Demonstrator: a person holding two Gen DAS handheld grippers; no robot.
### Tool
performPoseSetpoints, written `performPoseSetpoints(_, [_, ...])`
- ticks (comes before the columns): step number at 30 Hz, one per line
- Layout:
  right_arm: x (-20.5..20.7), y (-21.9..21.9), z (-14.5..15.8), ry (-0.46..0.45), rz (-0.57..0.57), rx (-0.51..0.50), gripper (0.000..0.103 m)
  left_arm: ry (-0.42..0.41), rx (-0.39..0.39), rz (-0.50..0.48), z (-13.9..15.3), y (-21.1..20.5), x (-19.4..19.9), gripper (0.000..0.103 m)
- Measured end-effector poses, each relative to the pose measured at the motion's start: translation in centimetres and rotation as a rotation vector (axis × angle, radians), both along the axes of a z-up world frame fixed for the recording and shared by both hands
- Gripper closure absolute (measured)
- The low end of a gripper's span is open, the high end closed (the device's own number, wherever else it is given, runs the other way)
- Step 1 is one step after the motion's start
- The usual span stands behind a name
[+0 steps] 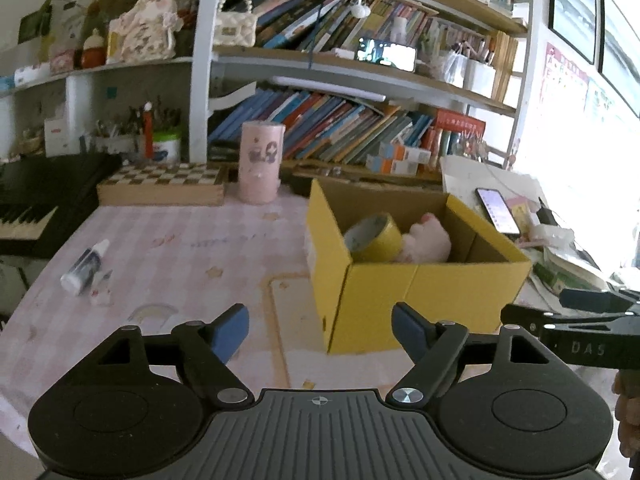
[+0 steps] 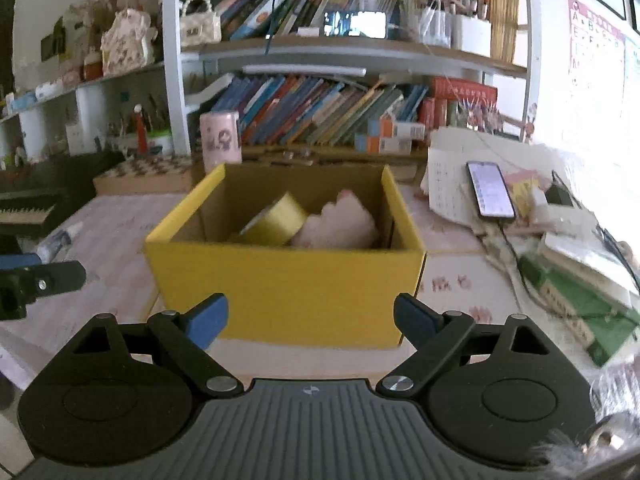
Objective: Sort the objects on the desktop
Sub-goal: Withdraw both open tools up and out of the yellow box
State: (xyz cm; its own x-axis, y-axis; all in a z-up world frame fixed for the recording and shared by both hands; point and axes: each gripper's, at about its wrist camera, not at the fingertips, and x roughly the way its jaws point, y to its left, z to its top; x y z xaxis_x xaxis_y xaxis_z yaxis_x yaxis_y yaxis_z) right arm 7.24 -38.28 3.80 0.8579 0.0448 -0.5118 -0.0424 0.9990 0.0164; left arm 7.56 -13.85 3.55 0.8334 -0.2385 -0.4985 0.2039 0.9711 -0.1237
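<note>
A yellow cardboard box [image 1: 404,304] [image 2: 280,280] stands open on the pink checked tablecloth. Inside it lie a roll of yellow tape [image 1: 374,238] [image 2: 276,222] and a pink plush toy [image 1: 426,242] [image 2: 340,226]. My left gripper [image 1: 320,328] is open and empty, just short of the box's near left corner. My right gripper [image 2: 310,320] is open and empty too, facing the box's front wall. A small white-capped bottle [image 1: 84,264] [image 2: 56,242] lies on the cloth at the left, with a small white figure [image 1: 100,290] beside it.
A pink cylinder [image 1: 261,162] and a chessboard box [image 1: 160,184] stand at the back below crowded bookshelves. A keyboard [image 1: 28,216] lies at the left. A lit phone [image 2: 490,190], papers and books [image 2: 576,280] crowd the right side.
</note>
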Motion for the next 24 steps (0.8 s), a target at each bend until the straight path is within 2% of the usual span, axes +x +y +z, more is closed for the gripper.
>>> performPoseSetpoints(8, [-3.4,3.9,-1.1,0.043,-0.018,0.044,0.018,0.038,-0.003,-0.002,-1.0,3.4,-3.0,0.021])
performPoseSetpoints(16, [-6.9,8.7,-1.3,0.022,0.022,0.010,0.019,0.040,0.009,-0.032,-1.6,5.6,-6.0,0.021])
performPoseSetpoints(24, [-8.6,11.8,-2.4,0.073,0.014,0.045,0.030,0.081,0.017,-0.031,-2.5,8.8,-8.0,0.021])
